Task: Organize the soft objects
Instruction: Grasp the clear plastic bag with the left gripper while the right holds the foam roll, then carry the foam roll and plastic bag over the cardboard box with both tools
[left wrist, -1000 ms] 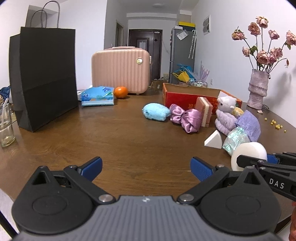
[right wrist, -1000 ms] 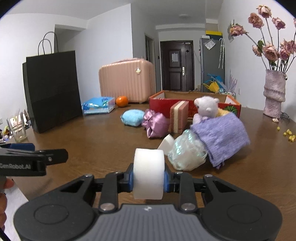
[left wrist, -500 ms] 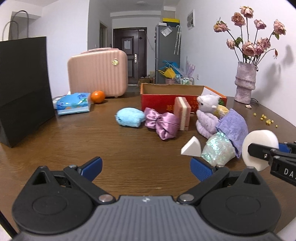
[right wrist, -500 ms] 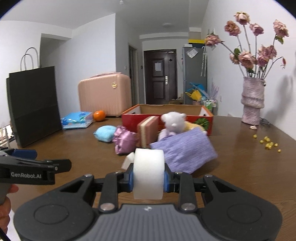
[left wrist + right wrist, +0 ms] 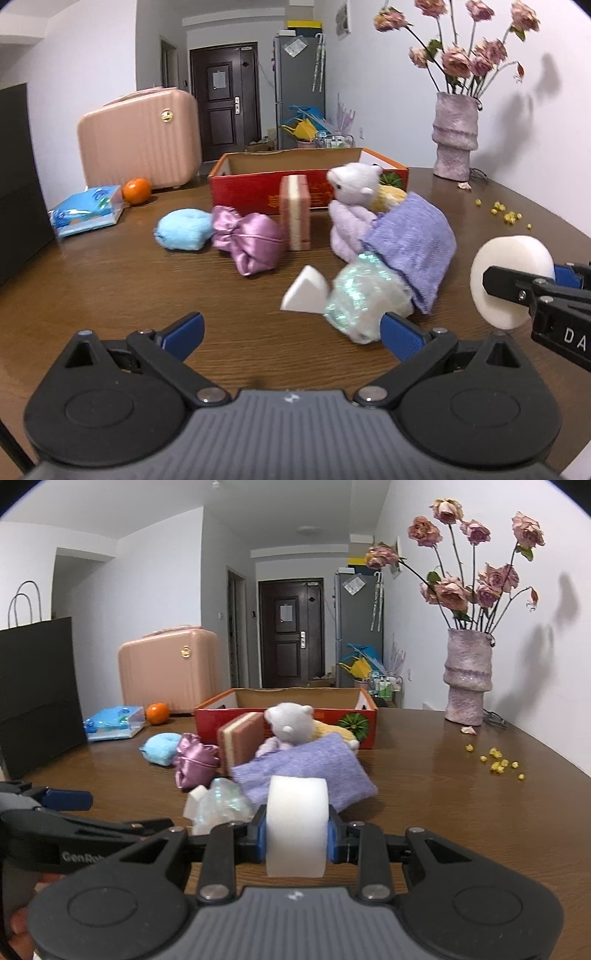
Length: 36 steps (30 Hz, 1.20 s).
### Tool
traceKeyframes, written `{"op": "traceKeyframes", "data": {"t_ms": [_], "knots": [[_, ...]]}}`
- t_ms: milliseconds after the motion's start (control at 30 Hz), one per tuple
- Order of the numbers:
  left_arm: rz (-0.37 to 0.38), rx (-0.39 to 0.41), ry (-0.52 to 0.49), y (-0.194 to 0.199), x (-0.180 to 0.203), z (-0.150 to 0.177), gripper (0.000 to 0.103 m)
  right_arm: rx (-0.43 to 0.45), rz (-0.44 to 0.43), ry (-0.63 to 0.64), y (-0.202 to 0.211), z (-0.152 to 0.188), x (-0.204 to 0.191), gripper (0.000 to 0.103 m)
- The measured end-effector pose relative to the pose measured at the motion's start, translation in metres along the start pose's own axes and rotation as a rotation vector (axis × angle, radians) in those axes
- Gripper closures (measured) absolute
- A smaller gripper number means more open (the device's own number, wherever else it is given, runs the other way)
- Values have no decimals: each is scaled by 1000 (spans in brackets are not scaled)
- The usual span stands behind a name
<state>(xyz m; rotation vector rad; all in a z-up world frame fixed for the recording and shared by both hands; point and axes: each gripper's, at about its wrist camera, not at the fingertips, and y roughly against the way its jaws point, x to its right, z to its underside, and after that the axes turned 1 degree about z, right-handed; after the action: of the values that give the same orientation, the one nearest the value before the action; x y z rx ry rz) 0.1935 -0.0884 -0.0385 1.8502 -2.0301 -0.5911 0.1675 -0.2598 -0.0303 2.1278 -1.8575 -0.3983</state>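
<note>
Both of my views have slid toward the pile of soft things since a second ago, so the black paper bag [image 5: 37,698] is now cut off at the left edge of the left wrist view and the red box [image 5: 258,188] sits nearer the middle. My right gripper [image 5: 296,840] is clamped on the white foam round [image 5: 296,823], its blue pads pressed flat against both faces, holding it up off the wooden table [image 5: 443,794]; from the left camera I see that same round at the right edge, its lower rim partly covered by the black finger. My left gripper [image 5: 291,330] stands wide apart with nothing between the pads. Ahead of it lie a white foam wedge [image 5: 304,291] touching an iridescent bundle [image 5: 365,295], whose near end hides behind my right pad. A purple cloth [image 5: 413,240] drapes over the bundle and covers the lower half of the plush toy [image 5: 354,184]. Something yellow behind the toy is too hidden to name. A layered pink sponge block [image 5: 294,212] stands upright against the box front, with a pink satin bow [image 5: 251,240] and blue fluffy lump [image 5: 183,229] to its left. What lies inside the box I cannot see.
</note>
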Motion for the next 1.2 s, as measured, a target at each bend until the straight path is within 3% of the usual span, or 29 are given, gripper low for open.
{"op": "traceKeyframes", "data": {"t_ms": [333,700,900,1133,1200], "knots": [[14,-19,-23,-31,32,-9,0,-7,60,11,-10,-6,22,75],[14,-48,-38,-52,41,-16,1,-32,34,5,-34,-8,40,74],[47,-32,-34,-54,40,-21,13,-41,28,1,-46,-15,45,74],[110,-88,-12,-62,33,-22,50,-52,7,8,-58,-18,48,74],[129,-83,-10,-59,29,-21,54,-62,3,9,-61,-18,48,74]]}}
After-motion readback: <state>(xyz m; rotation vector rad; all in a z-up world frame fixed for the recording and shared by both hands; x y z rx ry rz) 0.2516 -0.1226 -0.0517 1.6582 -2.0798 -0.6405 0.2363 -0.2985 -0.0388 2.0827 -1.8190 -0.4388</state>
